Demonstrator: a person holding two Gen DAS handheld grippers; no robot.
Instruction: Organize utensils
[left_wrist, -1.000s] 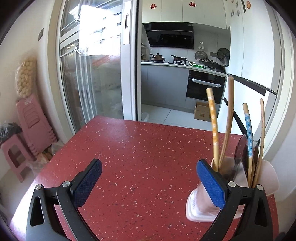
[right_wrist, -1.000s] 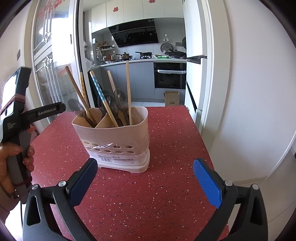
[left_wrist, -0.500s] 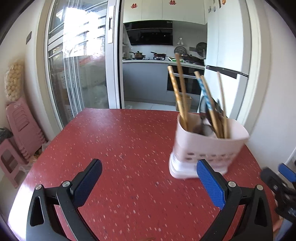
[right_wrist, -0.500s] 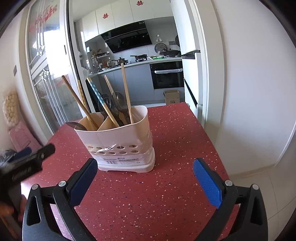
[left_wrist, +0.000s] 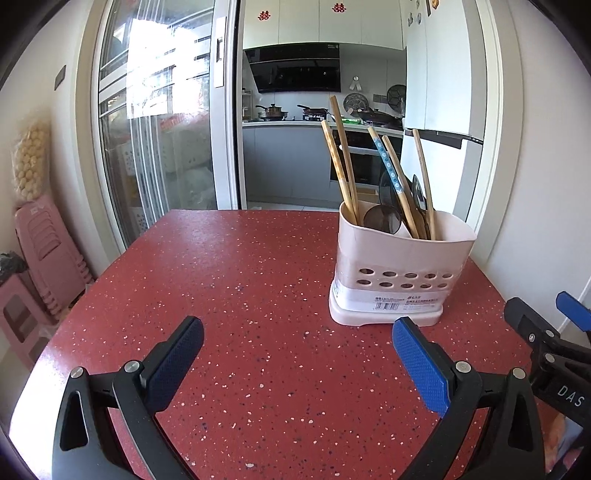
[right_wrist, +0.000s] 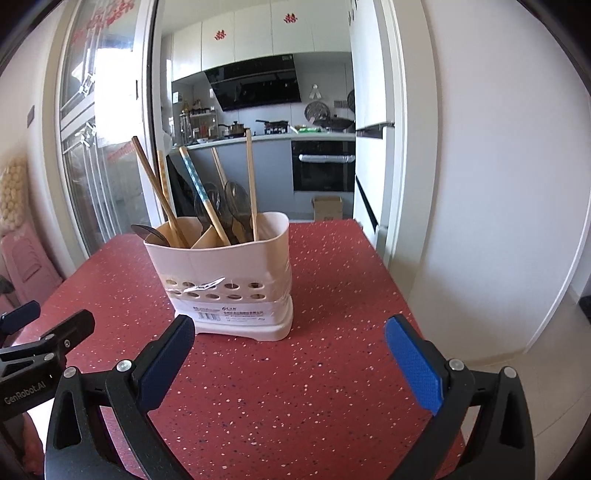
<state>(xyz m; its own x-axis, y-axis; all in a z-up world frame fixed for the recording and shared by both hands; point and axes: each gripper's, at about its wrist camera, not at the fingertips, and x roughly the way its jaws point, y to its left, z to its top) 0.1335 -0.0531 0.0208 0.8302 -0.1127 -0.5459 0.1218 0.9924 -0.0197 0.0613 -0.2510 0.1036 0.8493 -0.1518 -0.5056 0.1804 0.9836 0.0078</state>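
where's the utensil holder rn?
The utensil holder stands upright on the red table, toward its right side in the left wrist view. In the right wrist view it is centre-left, just beyond the open right tool.

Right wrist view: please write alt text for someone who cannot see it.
A pale pink utensil holder stands on a red speckled table, filled with upright wooden-handled utensils. The open right gripper hovers empty before it; the left gripper shows at the left edge.
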